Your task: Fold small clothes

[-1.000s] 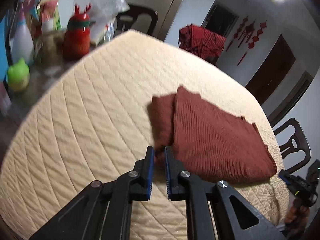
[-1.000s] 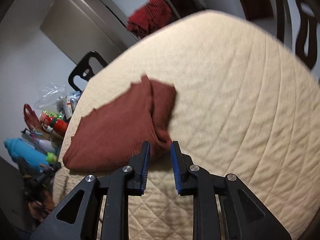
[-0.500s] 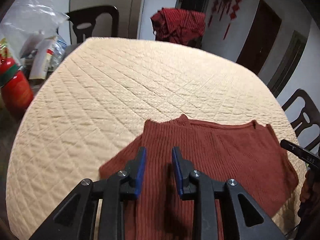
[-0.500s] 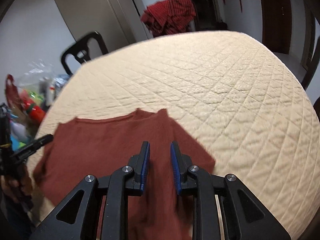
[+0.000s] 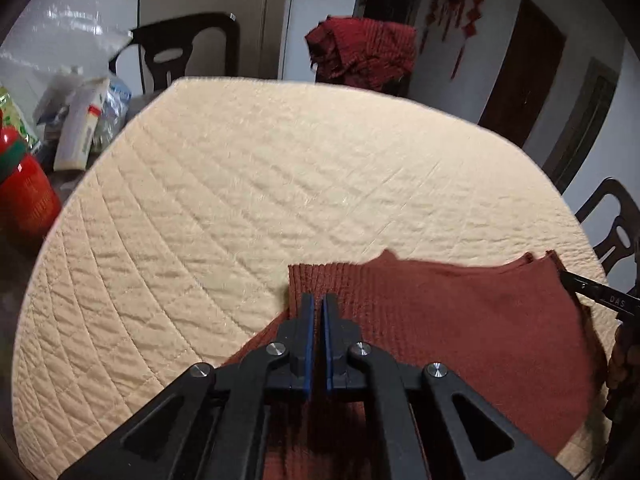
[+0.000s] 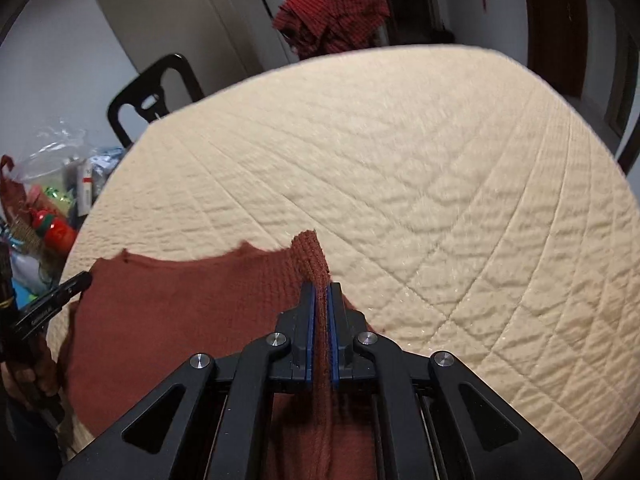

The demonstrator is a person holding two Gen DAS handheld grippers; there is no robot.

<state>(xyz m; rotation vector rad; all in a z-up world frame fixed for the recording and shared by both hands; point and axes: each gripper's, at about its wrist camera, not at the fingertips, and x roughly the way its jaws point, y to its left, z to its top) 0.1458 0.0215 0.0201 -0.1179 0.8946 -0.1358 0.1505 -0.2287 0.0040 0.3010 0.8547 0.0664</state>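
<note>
1. Two grippers, one garment — half a second ago both sets of fingers were parted over the rust-red knit top [image 5: 460,320], and now we've got both clamped onto it.
2. Our left gripper [image 5: 315,308] has its blue pads squeezed down to a sliver at the top's left corner. We can't actually see cloth in that gap from the left wrist view, but the edge runs right under the tips, so we'd call it a pinch on the fabric.
3. Our right gripper [image 6: 321,296] is the clear one: a ridge of ribbed knit stands bunched up between its fingers and pokes out past the tips.
4. A second ago the top was lying folded in half out on the quilted worktop [image 5: 280,184]. Now it sits at the near edge of the worktop, spread wide between the two grippers, with its far edge stretched fairly straight.
5. Our read — the grab step is done and the next fold is set up. Both corners presumably get carried over together.
6. One thing to watch: the knit looks stretchy, so uneven pulling could skew the edge.
7. Background stuff like the red cloth pile [image 5: 360,52] and the chair [image 5: 188,52] stays well clear.
</note>
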